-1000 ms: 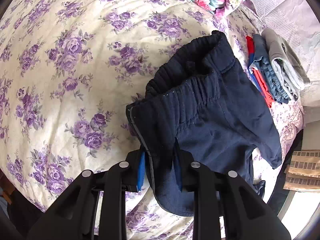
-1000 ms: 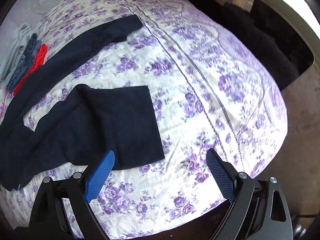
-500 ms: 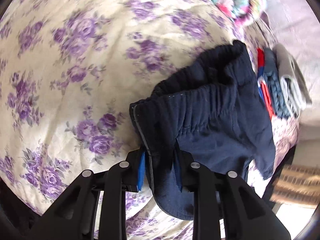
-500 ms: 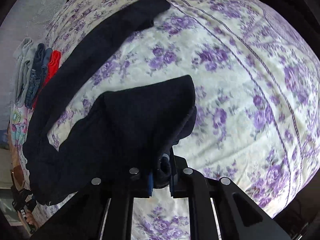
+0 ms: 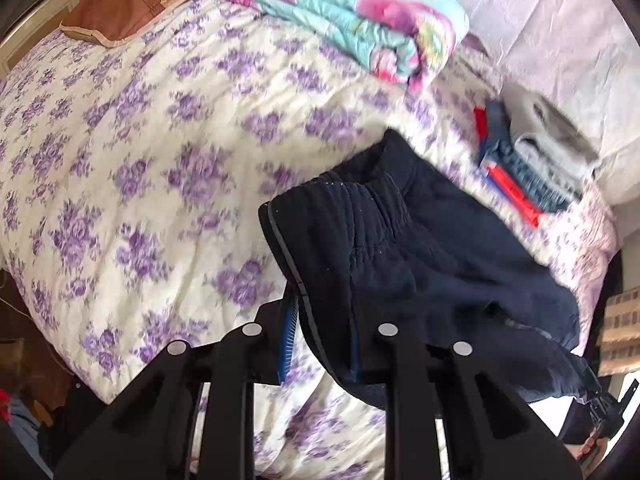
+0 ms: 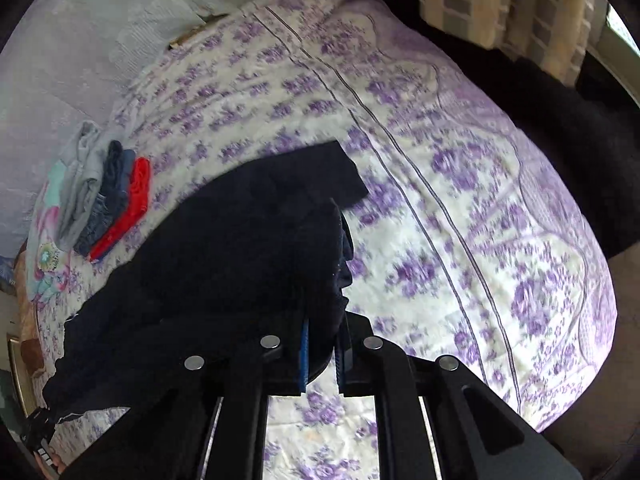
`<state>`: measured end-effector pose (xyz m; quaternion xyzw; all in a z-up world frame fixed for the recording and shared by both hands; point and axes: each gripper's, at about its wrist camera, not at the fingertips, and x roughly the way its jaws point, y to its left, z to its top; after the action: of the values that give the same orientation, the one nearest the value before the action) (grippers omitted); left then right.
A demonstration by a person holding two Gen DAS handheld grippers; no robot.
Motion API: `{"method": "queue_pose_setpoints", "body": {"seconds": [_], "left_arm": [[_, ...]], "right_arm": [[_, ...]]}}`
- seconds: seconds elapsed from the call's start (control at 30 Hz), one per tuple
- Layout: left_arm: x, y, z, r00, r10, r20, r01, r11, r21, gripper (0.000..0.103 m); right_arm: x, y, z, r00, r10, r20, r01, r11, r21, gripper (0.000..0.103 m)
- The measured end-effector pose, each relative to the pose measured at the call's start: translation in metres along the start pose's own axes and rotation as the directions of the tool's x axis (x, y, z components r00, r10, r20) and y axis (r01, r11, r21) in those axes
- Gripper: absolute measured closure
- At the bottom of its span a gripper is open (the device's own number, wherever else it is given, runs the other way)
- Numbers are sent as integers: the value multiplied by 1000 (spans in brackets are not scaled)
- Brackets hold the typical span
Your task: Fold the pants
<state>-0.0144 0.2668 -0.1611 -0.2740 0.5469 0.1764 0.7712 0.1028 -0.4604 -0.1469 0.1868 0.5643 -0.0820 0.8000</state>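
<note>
The dark navy pants have an elastic waistband and lie partly lifted off the floral bed. My left gripper is shut on the waistband edge and holds it above the bedspread. In the right wrist view the pants stretch away to the left. My right gripper is shut on the hem of the near leg, raised off the bed. The far leg end lies flat beyond it.
The bedspread is cream with purple flowers. A stack of folded clothes in grey, blue and red sits by the wall, also in the right wrist view. A folded pastel quilt and a brown pillow lie at the head.
My right gripper went from open above the leg hem to shut on it and lifted it. Both grippers have risen, pulling the pants up off the bed.
</note>
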Motion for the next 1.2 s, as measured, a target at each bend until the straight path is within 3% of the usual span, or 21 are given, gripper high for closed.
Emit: {"method": "queue_pose_setpoints", "body": {"seconds": [0.17, 0.3, 0.37, 0.4, 0.43, 0.5, 0.57, 0.7, 0.77, 0.83, 0.93, 1.03, 1.1, 1.2], "left_arm": [[52, 25, -32, 989, 48, -143, -53, 998, -31, 82], [60, 25, -25, 982, 65, -177, -64, 998, 11, 75], [54, 24, -19, 980, 64, -188, -56, 997, 47, 71], [47, 26, -17, 981, 61, -182, -53, 997, 51, 66], [38, 31, -15, 984, 66, -165, -58, 997, 50, 62], [15, 42, -11, 990, 84, -114, -81, 996, 35, 47], [-6, 58, -1, 992, 110, -62, -109, 994, 9, 45], [-42, 54, 29, 996, 83, 41, -83, 997, 3, 39], [-41, 32, 57, 995, 77, 68, -82, 994, 74, 32], [-26, 5, 87, 998, 19, 60, -29, 985, 172, 27], [20, -37, 134, 992, -93, -82, 114, 945, 307, 20], [80, -70, 162, 970, -19, -241, 117, 909, 399, 20], [113, -76, 177, 942, -5, -335, 141, 913, 384, 20], [143, -80, 191, 893, -49, -447, 215, 919, 329, 20]], "right_arm": [[67, -60, -84, 976, -109, -187, 133, 984, 121, 93], [74, -57, -90, 981, -132, -146, 147, 984, 102, 93], [72, -50, -83, 973, -170, -157, 182, 981, 67, 75], [70, -47, -79, 963, -212, -168, 222, 974, 39, 39], [64, -43, -75, 949, -274, -155, 277, 961, 0, 29], [45, -32, -68, 924, -375, -75, 370, 926, -73, 29], [28, -20, -57, 911, -412, -23, 408, 907, -101, 29], [7, 15, -29, 953, -297, 53, 301, 950, -84, 26], [7, 49, -17, 977, -207, 59, 213, 969, -125, 26], [11, 94, -5, 993, -110, 38, 115, 973, -202, 26], [20, 158, 2, 999, -40, 13, 42, 943, -331, 26], [19, 210, 6, 1000, -12, 22, 20, 905, -425, 26], [16, 231, 8, 999, 3, 33, 13, 889, -458, 26], [12, 250, 7, 999, 6, 40, 15, 872, -489, 26]]}}
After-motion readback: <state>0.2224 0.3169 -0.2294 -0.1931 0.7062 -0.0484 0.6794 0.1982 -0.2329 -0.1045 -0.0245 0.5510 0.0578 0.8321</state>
